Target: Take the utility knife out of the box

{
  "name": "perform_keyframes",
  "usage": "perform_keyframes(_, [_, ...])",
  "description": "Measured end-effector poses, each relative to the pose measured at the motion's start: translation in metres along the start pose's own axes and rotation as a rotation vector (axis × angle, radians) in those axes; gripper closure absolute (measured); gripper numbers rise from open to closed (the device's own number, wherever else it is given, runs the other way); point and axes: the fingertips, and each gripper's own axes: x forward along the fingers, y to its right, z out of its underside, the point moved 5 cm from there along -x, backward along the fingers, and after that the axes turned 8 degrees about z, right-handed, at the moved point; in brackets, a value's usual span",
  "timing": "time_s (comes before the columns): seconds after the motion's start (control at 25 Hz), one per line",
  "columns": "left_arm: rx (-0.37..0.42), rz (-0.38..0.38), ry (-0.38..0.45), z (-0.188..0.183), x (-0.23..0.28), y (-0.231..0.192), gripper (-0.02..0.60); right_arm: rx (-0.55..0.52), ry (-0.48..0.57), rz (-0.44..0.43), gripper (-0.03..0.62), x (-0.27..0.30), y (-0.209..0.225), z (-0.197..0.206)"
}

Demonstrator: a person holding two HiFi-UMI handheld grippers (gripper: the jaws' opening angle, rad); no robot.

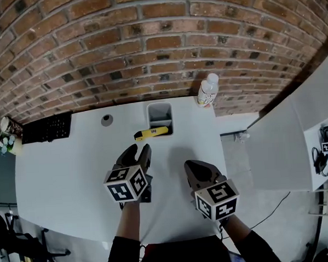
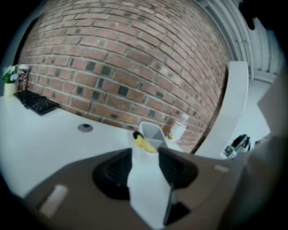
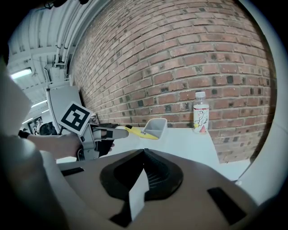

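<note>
The yellow utility knife (image 1: 151, 133) lies outside the grey open box (image 1: 159, 105), at its front left corner; whether it touches the box I cannot tell. My left gripper (image 1: 138, 150) hovers just short of the knife, open, with only bare table between its jaws. Seen from the left gripper, the knife (image 2: 145, 143) and the box (image 2: 152, 131) lie straight ahead. My right gripper (image 1: 194, 165) stays further right and nearer me, shut and holding nothing. From the right gripper, the knife (image 3: 140, 132), the box (image 3: 155, 127) and the left gripper (image 3: 110, 132) are in sight.
A plastic bottle (image 1: 207, 91) stands at the brick wall right of the box. A black keyboard (image 1: 47, 128) and a cup with flowers (image 1: 7, 130) sit far left. A round cable hole (image 1: 107, 120) is left of the box. The table's right edge (image 1: 224, 152) is close to my right gripper.
</note>
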Motion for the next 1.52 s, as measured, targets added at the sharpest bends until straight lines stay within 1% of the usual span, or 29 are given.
perform_keyframes(0.2, [-0.006, 0.005, -0.021, 0.002, 0.016, -0.001, 0.397, 0.008, -0.015, -0.008, 0.586, 0.011, 0.008, 0.0])
perform_keyframes(0.52, [-0.042, 0.008, -0.03, 0.006, 0.033, -0.004, 0.397, 0.022, -0.047, -0.025, 0.586, 0.025, 0.014, 0.006])
perform_keyframes(0.72, [-0.066, 0.01, -0.022, 0.004, 0.041, -0.006, 0.397, 0.023, -0.055, -0.033, 0.586, 0.032, 0.017, 0.007])
perform_keyframes(0.96, [-0.072, 0.011, -0.018, 0.0, 0.049, -0.007, 0.397, 0.032, -0.068, -0.04, 0.586, 0.038, 0.019, 0.01])
perform_keyframes(1.12, [-0.095, 0.015, -0.012, -0.003, 0.055, -0.008, 0.399, 0.036, -0.075, -0.045, 0.586, 0.04, 0.021, 0.012])
perform_keyframes(1.2, [-0.098, 0.016, -0.008, -0.005, 0.056, -0.008, 0.411, 0.037, -0.076, -0.045, 0.586, 0.041, 0.022, 0.011])
perform_keyframes(1.32, [-0.097, 0.013, -0.01, -0.008, 0.056, -0.01, 0.448, 0.039, -0.078, -0.042, 0.586, 0.041, 0.023, 0.011])
perform_keyframes(1.52, [-0.077, 0.013, -0.015, -0.009, 0.056, -0.008, 0.455, 0.04, -0.083, -0.038, 0.586, 0.041, 0.025, 0.012])
